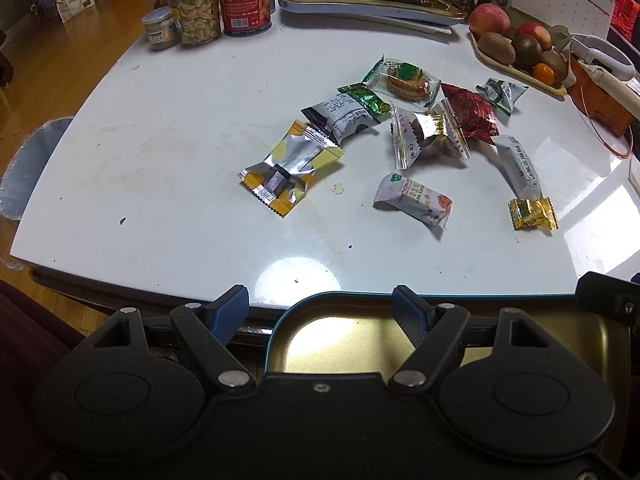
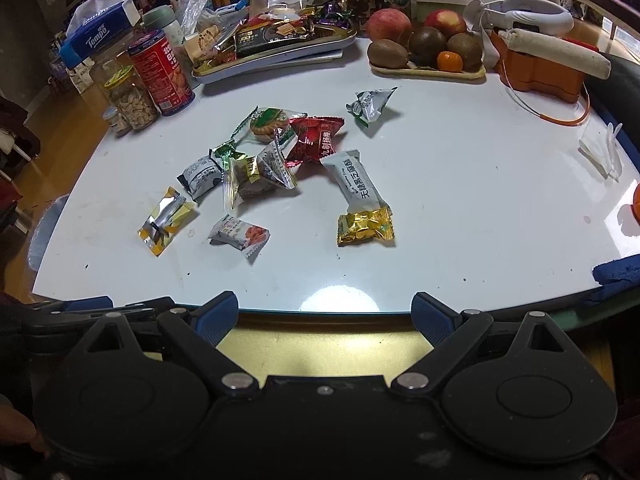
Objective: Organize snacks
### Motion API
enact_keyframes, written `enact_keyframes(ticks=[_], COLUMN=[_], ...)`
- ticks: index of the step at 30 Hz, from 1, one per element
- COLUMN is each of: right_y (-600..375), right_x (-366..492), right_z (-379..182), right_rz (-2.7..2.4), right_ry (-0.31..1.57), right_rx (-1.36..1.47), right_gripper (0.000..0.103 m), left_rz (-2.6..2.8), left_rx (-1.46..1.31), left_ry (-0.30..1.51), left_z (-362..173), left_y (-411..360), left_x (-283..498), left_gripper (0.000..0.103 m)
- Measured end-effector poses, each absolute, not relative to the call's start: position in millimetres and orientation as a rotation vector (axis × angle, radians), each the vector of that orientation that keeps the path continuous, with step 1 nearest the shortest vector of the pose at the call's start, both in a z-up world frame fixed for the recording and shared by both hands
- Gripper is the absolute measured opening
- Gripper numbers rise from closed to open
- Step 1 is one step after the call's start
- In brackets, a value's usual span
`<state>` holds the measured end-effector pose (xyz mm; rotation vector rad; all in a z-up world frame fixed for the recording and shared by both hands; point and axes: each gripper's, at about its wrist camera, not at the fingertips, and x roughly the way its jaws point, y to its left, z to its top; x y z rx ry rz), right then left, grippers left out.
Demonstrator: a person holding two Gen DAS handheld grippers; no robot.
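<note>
Snacks (image 2: 280, 168) lie scattered mid-tabletop (image 2: 460, 220), well apart from my gold tin (image 2: 320, 346) at its near edge, so with both my left hand-held gripper (image 1: 320, 312) and right hand-held gripper (image 2: 325, 318) wide open and empty, I'd pinch the nearest gold wrapper (image 2: 366, 226) by its crimped end first.

10 wrapped snacks (image 2: 312, 144), 2 apples (image 2: 389, 24)
</note>
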<state>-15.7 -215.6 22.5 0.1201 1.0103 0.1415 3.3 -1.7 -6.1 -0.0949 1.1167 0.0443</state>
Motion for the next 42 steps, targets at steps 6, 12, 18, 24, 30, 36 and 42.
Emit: enact_keyframes(ticks=[6,12,18,24,30,36,42], right_y=[-225.3,-230.7,-231.0,-233.1,-232.2,-227.0,-221.7], right_x=[-0.5,24.6,59.4,92.8,116.7,132.5,144.0], right_z=[29.1,32.7,30.6,26.0,9.7,-13.2,-33.2], right_rz=[0.125,0.128,0.139,0.191,0.225,0.235,0.245], right_ry=[1.0,1.008,1.005,1.004,1.048,1.096,1.131], right_rx=[0.089,0.046,-0.015,-0.035,-0.05,-0.096,-0.145], right_gripper=[0.098,0.098,0.098,0.096,0.095,0.086,0.073], left_rz=[0.055,0.051,0.057,0.017,0.05,0.091,0.118], left_rx=[-0.08,-0.122,-0.14,-0.1,-0.081,-0.192,-0.237], left_ry=[1.143,1.141,1.142,1.122,1.101,1.177,1.178], left_z=[-4.5,1.9,8.6,21.0,15.4,-7.2,-9.0], left_y=[1.3,13.0,20.9,23.6,34.3,53.5,61.0], left_x=[10.7,26.1,45.7,78.1,101.6,110.7,113.5], left_gripper=[0.078,0.078,0.078,0.078,0.079,0.079,0.079])
